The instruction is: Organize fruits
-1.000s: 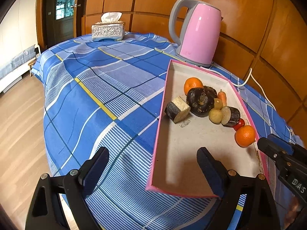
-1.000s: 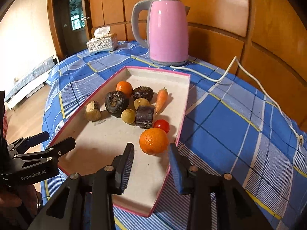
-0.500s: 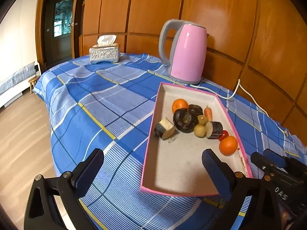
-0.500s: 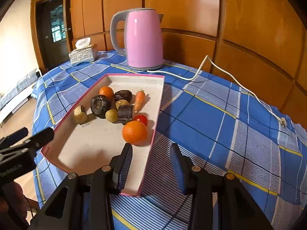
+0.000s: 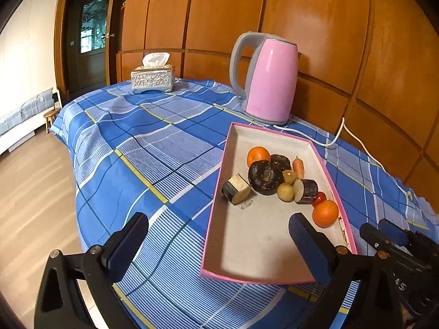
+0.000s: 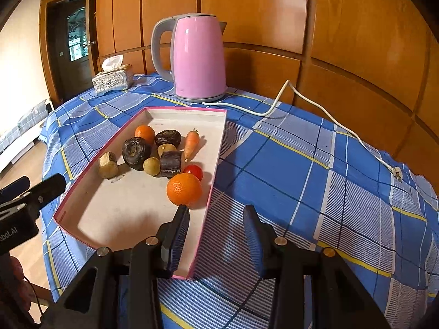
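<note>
Both my hand-held grippers hover empty at the near end of the fruit tray.

My left hand-held gripper (image 5: 218, 237) is spread wide, grasping nothing; my right hand-held gripper (image 6: 216, 233) is partly parted over the tray's near right rim, also released. The pink-rimmed tray (image 6: 115, 213) sits on the blue-checked bench (image 6: 301, 164), holding the near orange (image 6: 183, 189), a tomato (image 6: 193, 171), a carrot (image 6: 191, 144) and a far orange (image 6: 145, 133).

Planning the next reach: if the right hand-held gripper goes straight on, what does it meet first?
Likely the tray's pink right rim or the tablecloth beside it; the near orange sits just left. Depth unclear.
</note>
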Available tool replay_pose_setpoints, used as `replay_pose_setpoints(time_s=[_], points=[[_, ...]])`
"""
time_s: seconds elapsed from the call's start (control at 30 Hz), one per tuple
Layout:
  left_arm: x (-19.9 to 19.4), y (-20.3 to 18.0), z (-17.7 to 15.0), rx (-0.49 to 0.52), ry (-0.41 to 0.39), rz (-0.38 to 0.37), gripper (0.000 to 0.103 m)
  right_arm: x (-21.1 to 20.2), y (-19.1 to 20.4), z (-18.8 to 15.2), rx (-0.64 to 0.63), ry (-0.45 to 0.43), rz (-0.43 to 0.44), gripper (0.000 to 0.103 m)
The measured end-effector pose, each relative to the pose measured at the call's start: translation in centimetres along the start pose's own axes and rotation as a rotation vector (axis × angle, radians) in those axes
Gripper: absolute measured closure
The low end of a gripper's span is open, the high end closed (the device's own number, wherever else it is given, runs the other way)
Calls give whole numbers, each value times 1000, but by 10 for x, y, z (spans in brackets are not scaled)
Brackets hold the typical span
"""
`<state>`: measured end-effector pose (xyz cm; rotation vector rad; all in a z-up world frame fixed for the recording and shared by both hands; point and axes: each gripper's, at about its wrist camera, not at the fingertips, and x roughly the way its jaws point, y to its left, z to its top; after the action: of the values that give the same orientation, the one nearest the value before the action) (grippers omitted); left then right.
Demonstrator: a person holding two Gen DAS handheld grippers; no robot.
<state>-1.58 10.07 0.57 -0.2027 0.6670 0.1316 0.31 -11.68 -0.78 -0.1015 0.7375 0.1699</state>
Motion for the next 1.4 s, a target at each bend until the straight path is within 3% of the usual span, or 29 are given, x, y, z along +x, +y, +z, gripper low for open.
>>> replay_pose_setpoints(time_s=[0.63,1.4], points=[[0,0,-2,-5,-15,77,0,2,-2,-2,20,-1,-2,62],[5,3,-3,-7,10,74,0,1,-1,-3,16,-3,-3,62]])
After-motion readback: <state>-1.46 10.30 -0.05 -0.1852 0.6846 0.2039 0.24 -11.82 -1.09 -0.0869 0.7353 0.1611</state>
